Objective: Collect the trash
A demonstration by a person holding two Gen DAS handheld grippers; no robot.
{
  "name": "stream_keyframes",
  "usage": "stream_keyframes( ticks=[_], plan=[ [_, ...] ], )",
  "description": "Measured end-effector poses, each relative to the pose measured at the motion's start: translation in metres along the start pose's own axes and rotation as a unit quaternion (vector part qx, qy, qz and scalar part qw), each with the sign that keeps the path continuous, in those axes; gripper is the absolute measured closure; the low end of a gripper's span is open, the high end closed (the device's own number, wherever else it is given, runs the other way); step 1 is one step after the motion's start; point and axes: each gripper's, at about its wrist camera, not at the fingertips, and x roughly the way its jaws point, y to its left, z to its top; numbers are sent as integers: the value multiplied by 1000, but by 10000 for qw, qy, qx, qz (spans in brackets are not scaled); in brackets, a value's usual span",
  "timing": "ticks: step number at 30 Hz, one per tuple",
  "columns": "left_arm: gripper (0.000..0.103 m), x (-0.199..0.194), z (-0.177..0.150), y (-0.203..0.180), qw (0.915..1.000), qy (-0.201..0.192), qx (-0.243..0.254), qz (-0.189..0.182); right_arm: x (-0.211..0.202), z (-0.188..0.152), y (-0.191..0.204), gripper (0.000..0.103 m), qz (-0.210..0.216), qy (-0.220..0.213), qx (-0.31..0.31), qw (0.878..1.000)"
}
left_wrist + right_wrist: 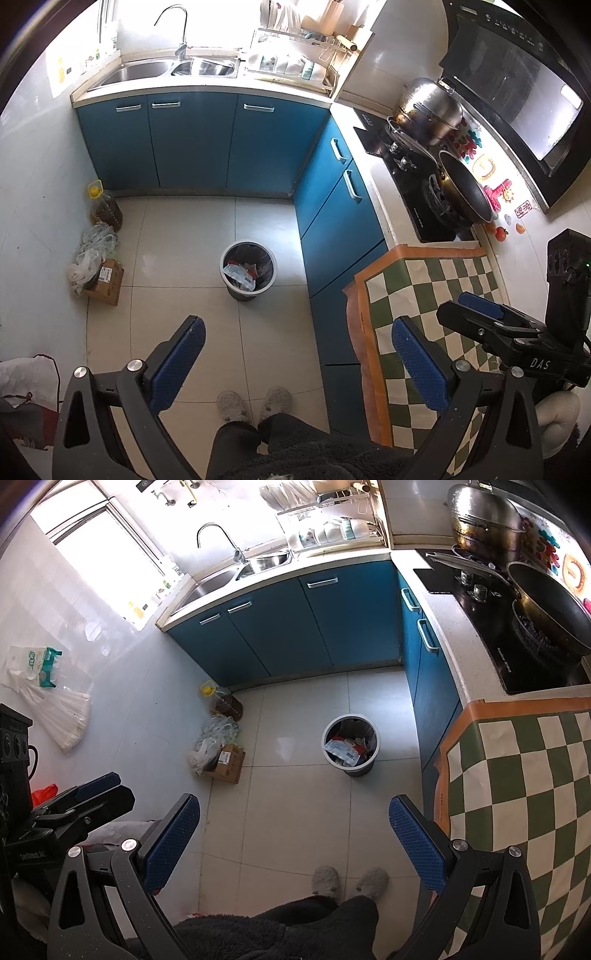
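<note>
glossy floor tiles [266,221] hold a round trash bin [248,270]; both grippers' [298,354] [294,830] textured blue jaws gape wide, empty.

bin [248,271] on floor, wok [466,192] on stove [406,173]

Kitchen colours, patterns
Blue cabinets [192,140]; green-white checked cloth [424,295], orange-bordered; blue gripper pads [171,843]; grey-white bin [350,744]; yellow-capped bottle [105,206].

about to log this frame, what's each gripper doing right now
Left gripper: open, holding nothing.
Right gripper: open, holding nothing.
</note>
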Motion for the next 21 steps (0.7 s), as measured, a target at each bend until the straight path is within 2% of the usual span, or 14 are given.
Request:
stream_keyframes(
  ticks=[21],
  plan=[
    [0,-6,8,2,10000,-27,-36,-6,2,5,5,0,27,16,8,10000]
  ],
)
